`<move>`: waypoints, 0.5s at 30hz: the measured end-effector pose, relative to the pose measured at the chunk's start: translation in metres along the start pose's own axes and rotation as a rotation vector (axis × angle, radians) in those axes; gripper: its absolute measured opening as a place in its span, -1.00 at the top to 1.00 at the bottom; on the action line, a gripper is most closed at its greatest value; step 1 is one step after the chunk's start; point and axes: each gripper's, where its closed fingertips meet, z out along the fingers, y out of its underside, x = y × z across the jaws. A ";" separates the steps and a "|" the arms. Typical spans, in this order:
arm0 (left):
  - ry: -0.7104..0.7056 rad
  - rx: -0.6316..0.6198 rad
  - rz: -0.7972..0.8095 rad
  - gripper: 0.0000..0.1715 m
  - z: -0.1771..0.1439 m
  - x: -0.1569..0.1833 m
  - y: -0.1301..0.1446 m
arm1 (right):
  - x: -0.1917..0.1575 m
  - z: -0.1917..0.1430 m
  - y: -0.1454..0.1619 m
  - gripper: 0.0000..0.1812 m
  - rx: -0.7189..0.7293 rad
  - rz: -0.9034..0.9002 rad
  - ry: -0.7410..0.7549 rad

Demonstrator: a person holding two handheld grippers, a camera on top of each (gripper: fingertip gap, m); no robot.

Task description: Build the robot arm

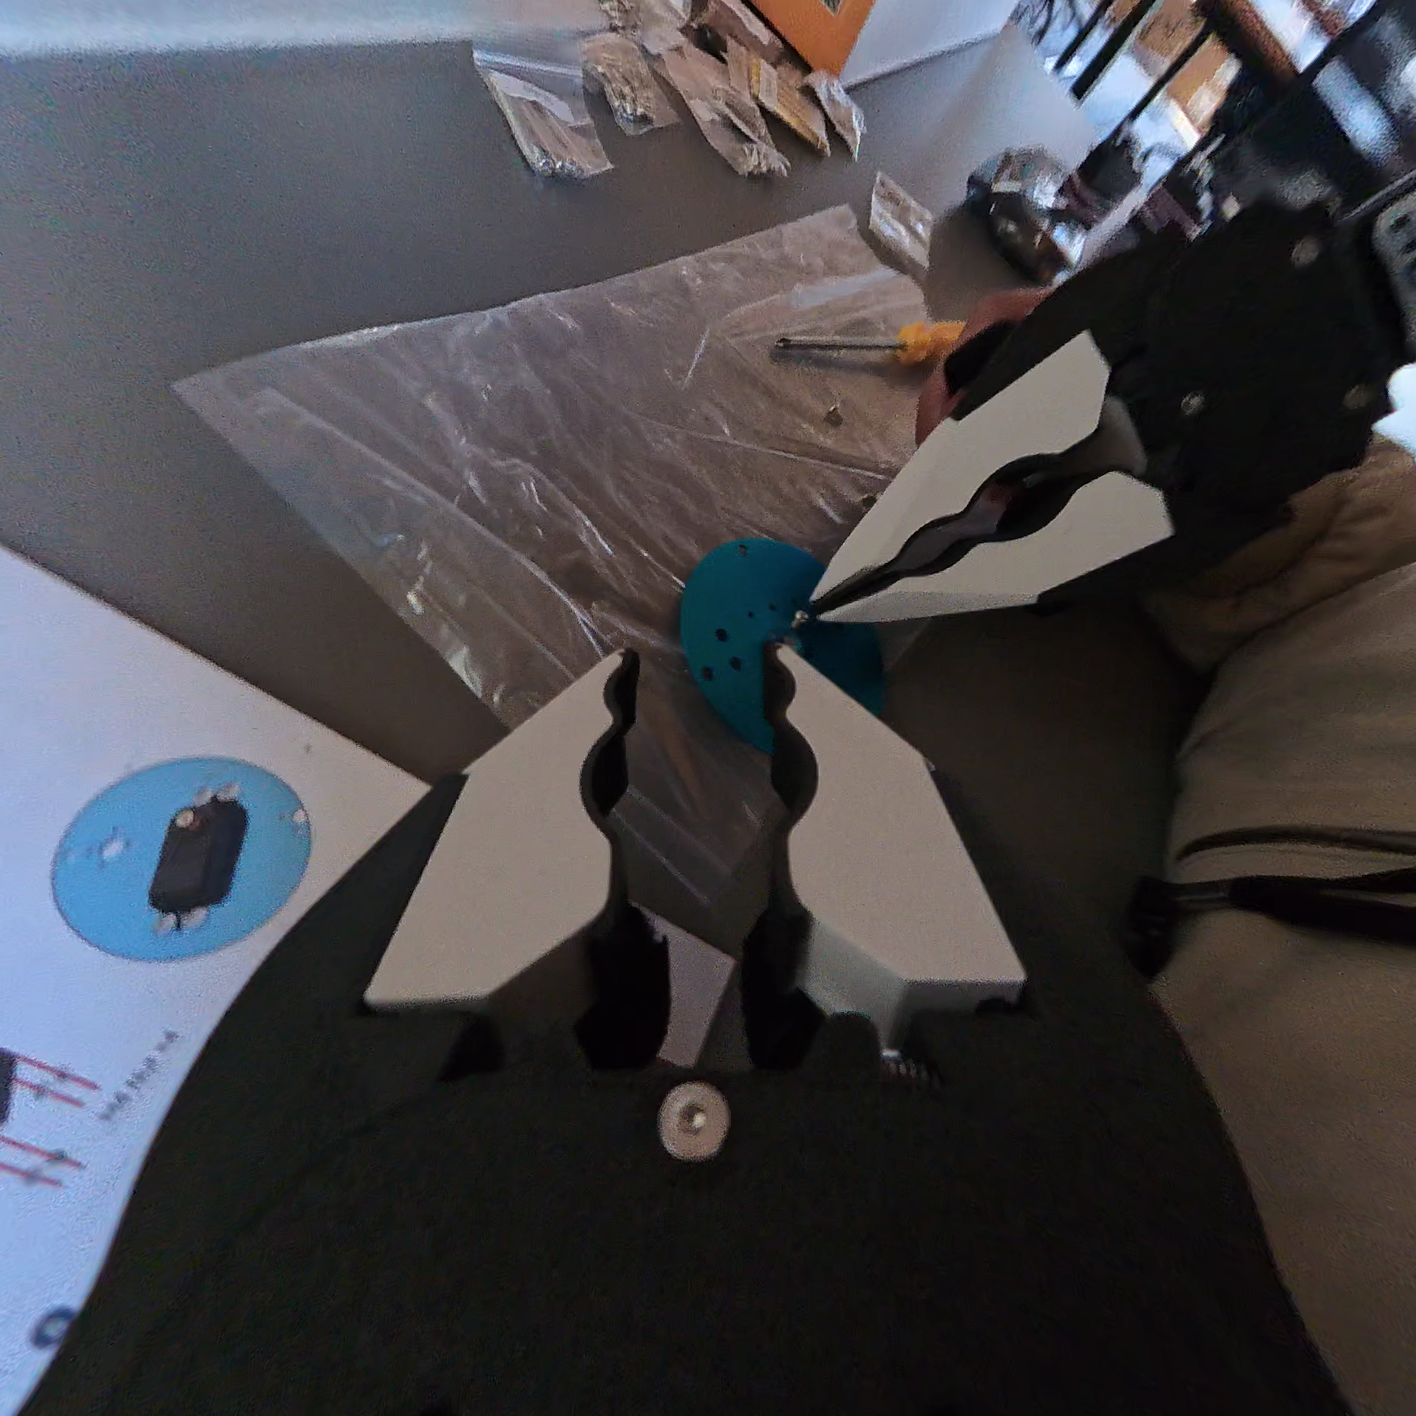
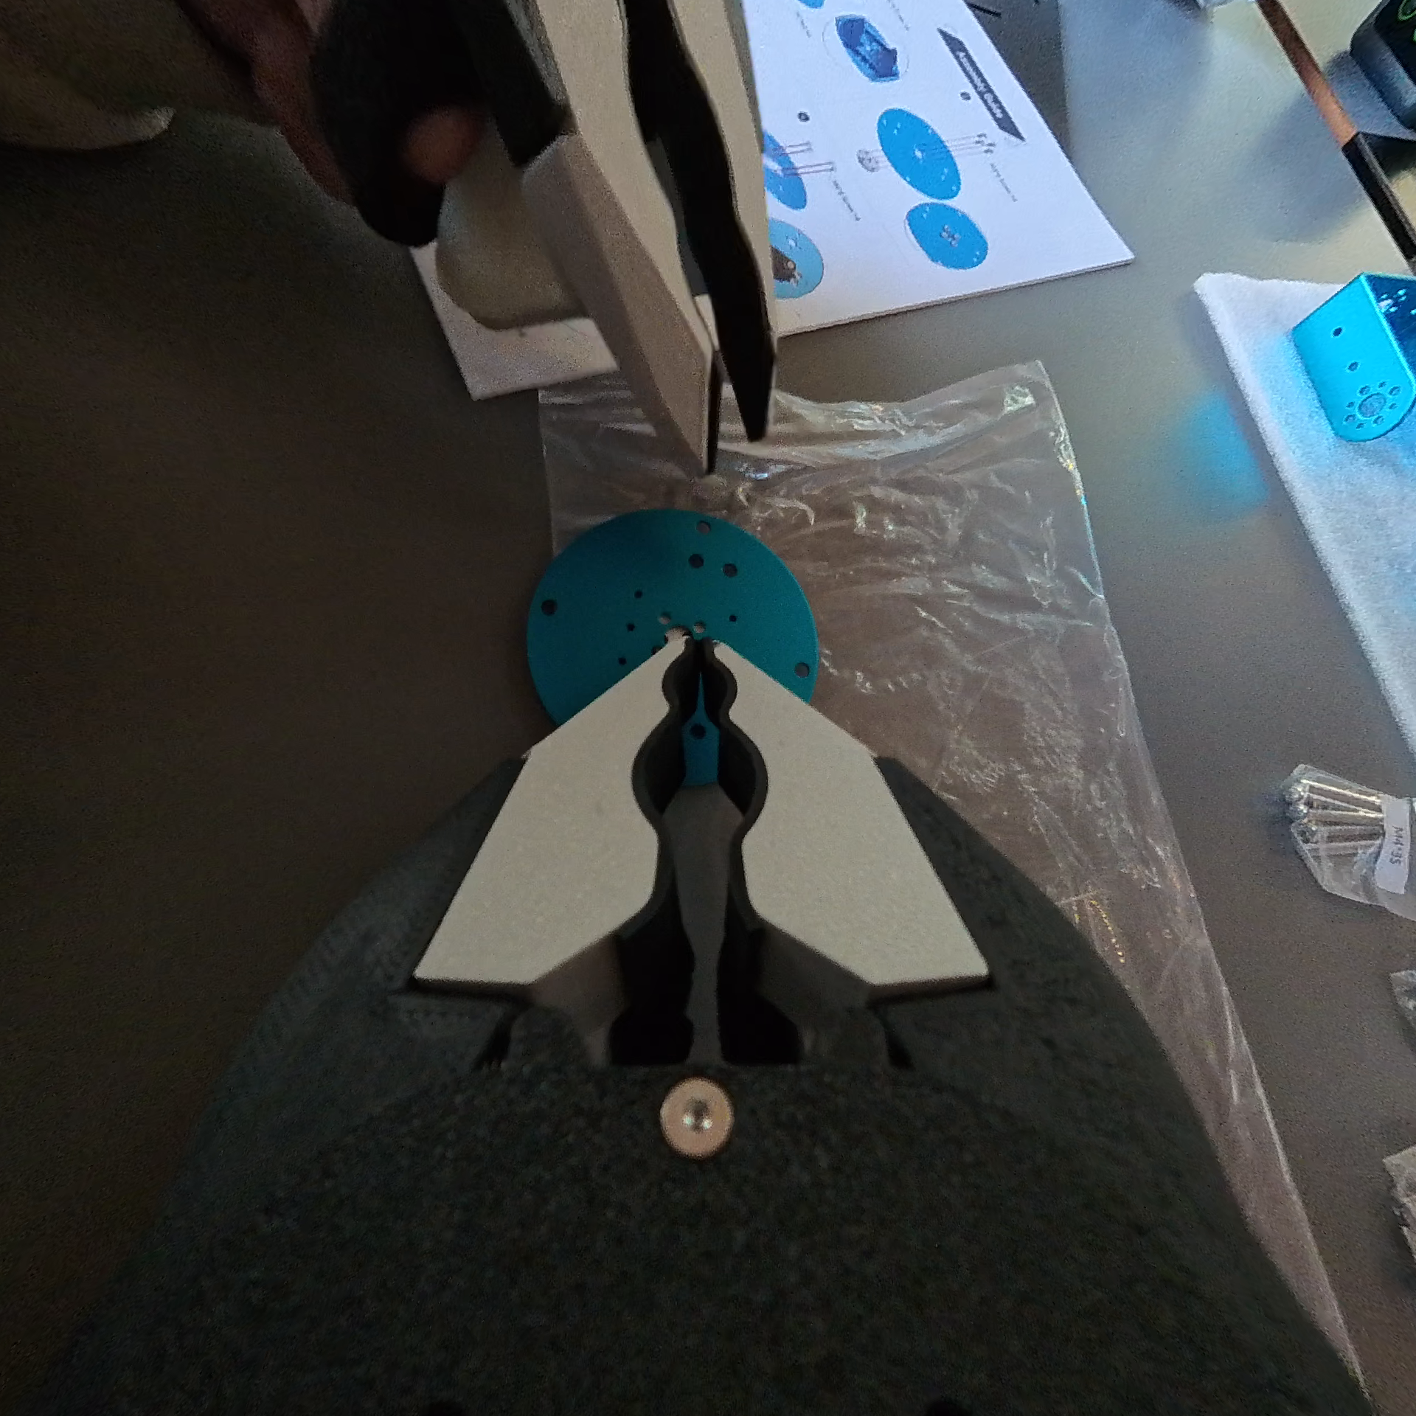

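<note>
While the left gripper [image 1: 701, 659] is held with jaws apart beside the disc edge, the teal disc [image 2: 659, 590] at frame centre is met by the right gripper [image 2: 693, 644], jaws nearly together on a small screw [image 1: 798, 617].

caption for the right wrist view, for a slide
Right gripper pinching a small screw over the blue perforated disc on a clear plastic bag.

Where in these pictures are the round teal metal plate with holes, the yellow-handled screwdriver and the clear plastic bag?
Round teal metal plate with holes [image 2: 613, 582]: right wrist view, bare upper face.
Yellow-handled screwdriver [image 1: 923, 337]: left wrist view, on its handle.
Clear plastic bag [image 2: 958, 613]: right wrist view, crinkled middle.
</note>
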 end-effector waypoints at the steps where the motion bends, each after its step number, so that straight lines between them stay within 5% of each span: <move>1: 0.011 0.008 -0.046 0.61 -0.003 0.000 0.001 | -0.001 -0.002 -0.001 1.00 0.015 0.012 -0.010; 5: 0.015 -0.012 -0.189 0.61 -0.001 -0.002 0.013 | 0.006 -0.009 0.000 0.97 0.047 0.110 -0.044; 11: 0.029 -0.032 -0.224 0.61 0.005 0.004 0.016 | 0.001 -0.017 0.010 0.57 0.011 0.352 -0.249; 15: 0.034 -0.060 -0.220 0.63 0.010 0.006 0.017 | -0.003 -0.019 0.024 0.26 -0.055 0.212 -0.198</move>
